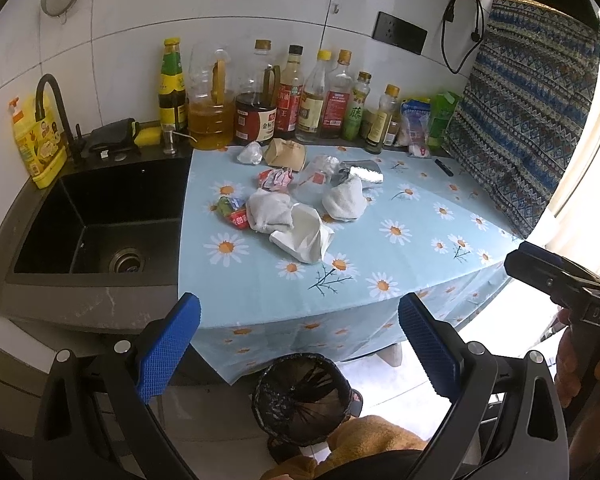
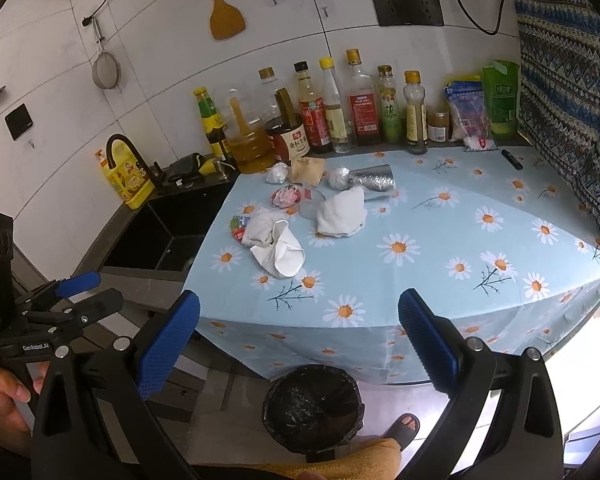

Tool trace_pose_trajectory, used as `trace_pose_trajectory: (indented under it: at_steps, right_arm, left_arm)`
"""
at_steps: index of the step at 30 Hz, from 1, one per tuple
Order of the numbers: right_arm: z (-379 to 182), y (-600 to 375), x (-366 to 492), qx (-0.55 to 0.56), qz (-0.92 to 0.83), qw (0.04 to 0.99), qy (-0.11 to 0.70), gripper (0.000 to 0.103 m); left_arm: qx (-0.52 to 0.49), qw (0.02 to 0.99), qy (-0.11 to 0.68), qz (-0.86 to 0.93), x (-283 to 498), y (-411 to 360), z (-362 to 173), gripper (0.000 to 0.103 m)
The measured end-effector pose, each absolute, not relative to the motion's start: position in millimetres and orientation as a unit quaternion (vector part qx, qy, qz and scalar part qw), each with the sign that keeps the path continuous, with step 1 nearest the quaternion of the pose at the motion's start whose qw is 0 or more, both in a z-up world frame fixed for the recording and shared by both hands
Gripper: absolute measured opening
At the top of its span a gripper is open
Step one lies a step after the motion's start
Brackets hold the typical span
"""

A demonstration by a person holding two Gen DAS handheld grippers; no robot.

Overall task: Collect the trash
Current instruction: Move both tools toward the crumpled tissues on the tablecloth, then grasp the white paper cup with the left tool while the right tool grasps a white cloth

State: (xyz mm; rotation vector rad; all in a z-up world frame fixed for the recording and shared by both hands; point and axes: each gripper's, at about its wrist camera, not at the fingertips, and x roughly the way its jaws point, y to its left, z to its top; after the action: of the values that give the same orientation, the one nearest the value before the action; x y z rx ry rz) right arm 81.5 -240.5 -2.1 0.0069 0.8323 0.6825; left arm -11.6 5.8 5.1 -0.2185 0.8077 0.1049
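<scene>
So nothing's picked up yet | left gripper (image 1: 299, 340) and right gripper (image 2: 299, 336) both spread wide, empty | trash pile (image 1: 296, 204) mid-tablecloth (image 1: 400, 280), bin (image 1: 300, 394) on floor below | tip: start with nearest crumpled tissue (image 2: 280, 254), pinch its bulk, not a loose flap

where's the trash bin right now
The black-lined trash bin sits on the floor below the daisy tablecloth's front edge, low centre in both wrist views.
</scene>
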Motion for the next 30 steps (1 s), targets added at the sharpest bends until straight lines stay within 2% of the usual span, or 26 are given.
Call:
trace_pose_trajectory:
  at_steps: [17,23,30]
  right_arm:
    - [-18.9,-225.9,116.9,0.002,0.343,0.845,0.411,0.098]
    - [-32.2,-211.0,165.8,-0.013,0.367,0.833,0.413,0.098]
    - [-62.1,-193.6,238.6,-0.014,0.38,0.806,0.454,0.098]
  left_arm:
    - [-0.11,0.902,0.412,0.069,10.3,18.9,-4.4,0.096]
    - [-0.143,0.886,0.433,0.082,47.6,27.2,-19.3,0.096]
    - [-0.176,0.867,0.459,0.081,102.8,33.7,-40.8,0.096]
